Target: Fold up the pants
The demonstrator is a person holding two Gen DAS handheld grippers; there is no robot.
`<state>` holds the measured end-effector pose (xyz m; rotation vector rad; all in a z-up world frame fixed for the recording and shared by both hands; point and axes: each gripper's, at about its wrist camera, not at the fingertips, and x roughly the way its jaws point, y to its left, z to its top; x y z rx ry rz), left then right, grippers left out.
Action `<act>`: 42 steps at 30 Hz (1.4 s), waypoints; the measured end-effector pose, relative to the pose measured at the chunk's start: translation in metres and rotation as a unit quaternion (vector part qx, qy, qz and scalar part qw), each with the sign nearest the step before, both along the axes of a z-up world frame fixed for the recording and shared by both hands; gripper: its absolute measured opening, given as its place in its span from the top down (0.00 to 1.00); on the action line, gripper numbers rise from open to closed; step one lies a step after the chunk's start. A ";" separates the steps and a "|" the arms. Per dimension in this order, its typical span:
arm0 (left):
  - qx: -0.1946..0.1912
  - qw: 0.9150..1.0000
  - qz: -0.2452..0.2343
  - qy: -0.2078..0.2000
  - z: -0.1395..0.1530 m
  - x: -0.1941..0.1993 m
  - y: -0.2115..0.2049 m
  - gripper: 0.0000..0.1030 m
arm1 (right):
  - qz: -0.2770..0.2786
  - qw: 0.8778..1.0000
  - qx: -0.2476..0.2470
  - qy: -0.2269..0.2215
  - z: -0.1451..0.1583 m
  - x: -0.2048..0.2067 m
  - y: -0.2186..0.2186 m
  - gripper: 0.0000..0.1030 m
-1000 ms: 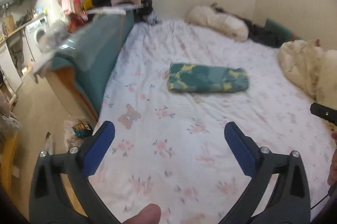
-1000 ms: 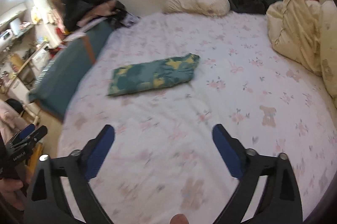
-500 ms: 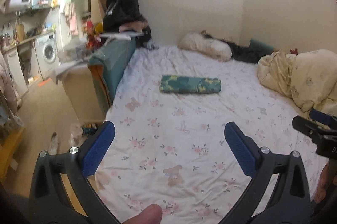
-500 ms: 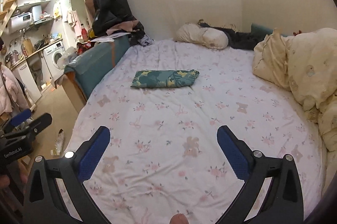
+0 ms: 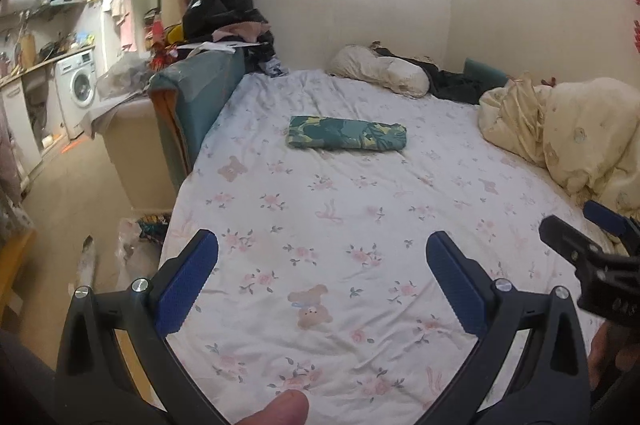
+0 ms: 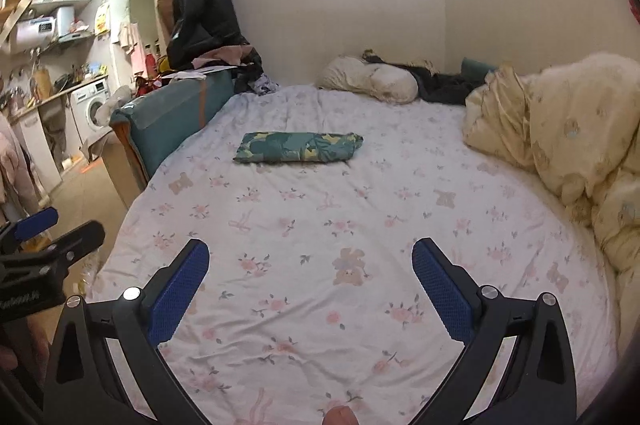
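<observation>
Both grippers are held back from the work: the left gripper [image 5: 322, 257] and the right gripper [image 6: 310, 263] each show blue-padded fingers spread wide with nothing between them, hovering over the near part of the white floral-print bed sheet [image 5: 360, 225]. The teal and yellow patterned pants [image 5: 346, 138] lie as a compact, oblong folded bundle toward the far left of the bed, well apart from both grippers and near the teal padded bed-side rail [image 5: 192, 105]. Judged from its tidy shape, folding appears complete or nearly so. Risks noted: the end of the bundle seen rightmost from the right wrist [image 6: 352, 141] looks slightly bunched and uneven, so the layers there could spring loose if the bundle is nudged or lifted by one edge only. Any renewed grasp with a single pair of fingers would probably take only the top layer and drag the fold open. The sheet beneath is soft and wrinkled; pressing down close by could shift the bundle or pinch sheet along with cloth. The crumpled cream quilt [image 6: 560, 137] is heaped along the right side, near the right gripper, and a sweep that way could snag it. Whether the underside of the bundle is square cannot be told from either view.
</observation>
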<state>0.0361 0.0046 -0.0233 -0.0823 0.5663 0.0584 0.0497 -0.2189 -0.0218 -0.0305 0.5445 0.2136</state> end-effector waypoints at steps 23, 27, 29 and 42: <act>-0.012 1.000 -0.007 0.016 -0.003 0.000 0.001 0.01 | -0.001 1.000 -0.001 0.018 -0.012 0.012 -0.002 0.00; -0.010 1.000 -0.009 0.015 -0.003 0.000 0.001 0.01 | -0.002 1.000 0.001 0.020 -0.013 0.014 -0.003 0.00; -0.015 1.000 -0.006 0.013 -0.002 0.000 0.002 0.01 | -0.002 1.000 0.002 0.019 -0.013 0.014 -0.003 0.00; -0.011 1.000 -0.005 0.002 0.001 -0.002 0.001 0.01 | -0.003 1.000 -0.001 0.007 -0.009 0.013 -0.005 0.00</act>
